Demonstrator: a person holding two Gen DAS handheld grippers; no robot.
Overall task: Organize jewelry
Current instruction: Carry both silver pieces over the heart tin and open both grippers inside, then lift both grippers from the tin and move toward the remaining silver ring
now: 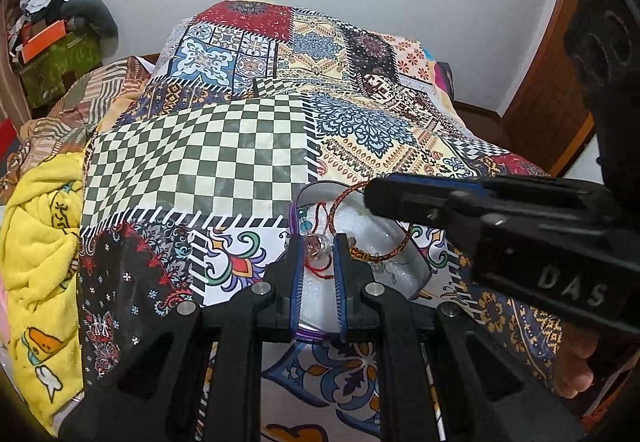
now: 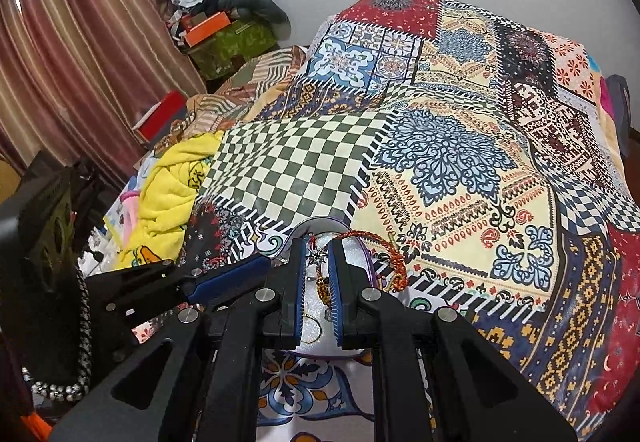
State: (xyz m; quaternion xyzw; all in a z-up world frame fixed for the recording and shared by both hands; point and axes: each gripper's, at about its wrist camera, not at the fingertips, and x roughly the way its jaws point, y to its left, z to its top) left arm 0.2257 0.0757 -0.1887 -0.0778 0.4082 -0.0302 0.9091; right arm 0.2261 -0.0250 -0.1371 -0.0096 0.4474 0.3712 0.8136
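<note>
A shallow tray with a purple rim [image 1: 294, 216] [image 2: 320, 220] and white padding lies on the patchwork quilt [image 1: 200, 154]. In it are a braided red-orange bracelet [image 1: 343, 198] [image 2: 362, 236], a thin red cord bracelet [image 1: 320, 274] and a clear bead charm [image 1: 318, 244]. The right wrist view also shows a small star charm [image 2: 318, 256]. My left gripper [image 1: 319, 242] [image 2: 264, 262] hangs low over the tray's near part, shut, with nothing clearly clamped. My right gripper [image 2: 318, 246] [image 1: 370, 196] is shut too, its tip by the braided bracelet's far loop. Whether it touches the loop is unclear.
A yellow blanket [image 1: 40, 222] is bunched at the quilt's left. Boxes and bags [image 1: 60, 50] are piled in the far left corner beside a curtain [image 2: 80, 22]. A red box [image 2: 160, 118] and a beaded chain [image 2: 80, 342] lie to the left. Wooden furniture [image 1: 552, 82] stands right.
</note>
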